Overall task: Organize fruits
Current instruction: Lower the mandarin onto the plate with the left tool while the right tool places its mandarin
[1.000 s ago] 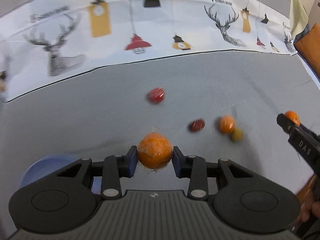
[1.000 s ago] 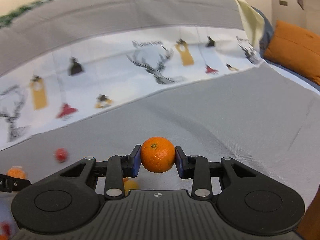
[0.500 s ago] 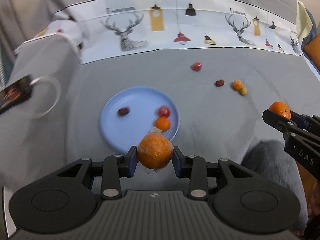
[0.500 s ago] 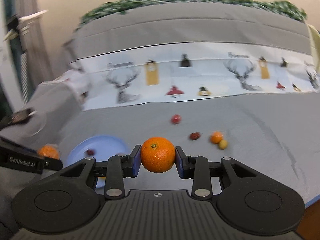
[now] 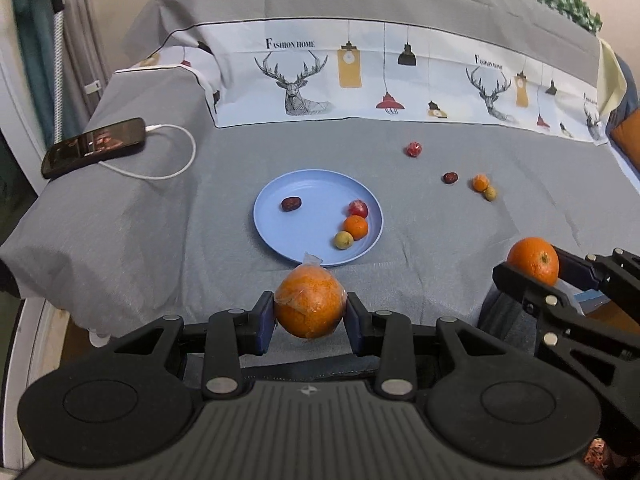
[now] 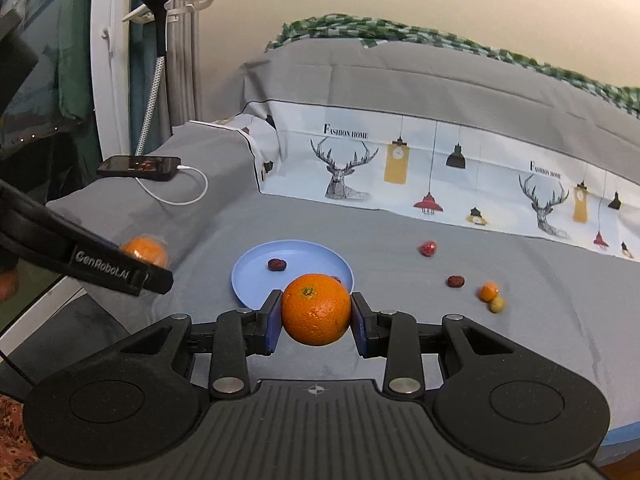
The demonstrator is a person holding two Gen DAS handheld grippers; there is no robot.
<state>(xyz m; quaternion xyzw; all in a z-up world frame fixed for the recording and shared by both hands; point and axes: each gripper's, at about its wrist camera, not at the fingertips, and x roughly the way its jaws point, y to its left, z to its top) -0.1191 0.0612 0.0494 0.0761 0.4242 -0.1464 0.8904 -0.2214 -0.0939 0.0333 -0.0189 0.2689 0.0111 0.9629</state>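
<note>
Left gripper [image 5: 310,314]: we record it clamped narrowly on a plastic-wrapped orange [image 5: 310,306], blue pads pressed to both sides, held above the near edge of the grey bedspread [image 5: 460,240]. Right gripper [image 6: 316,318]: likewise closed on a bare orange [image 6: 316,309], stem end up, pads touching each flank. In the left wrist view we list the blue plate [image 5: 280,240] just past the wrapped fruit at twelve o'clock, its near rim close to the gripper; on it sit a dark date [image 5: 291,203] at ten o'clock, and a red fruit [image 5: 358,208], a small orange [image 5: 355,226] and a yellow-green fruit [image 5: 343,239] clustered at three to four o'clock, touching or nearly so. Loose on the cloth at one to two o'clock of the plate: a red wrapped fruit [image 5: 414,149], a second date [image 5: 450,177], a small mandarin [image 5: 480,182] touching a green-yellow fruit [image 5: 489,193]. Open cloth lies between plate and loose group, and left of the plate up to the raised fold bearing a phone [image 5: 94,147] and white cable [image 5: 176,160]. This view alone shows all the plate's contents and the bedspread's near drop-off. The right wrist view hides most of the plate behind its orange, but alone shows the wall, the green-checked blanket [image 6: 400,34] along the top, and a hook-mounted handle [image 6: 158,0] at ten o'clock.
</note>
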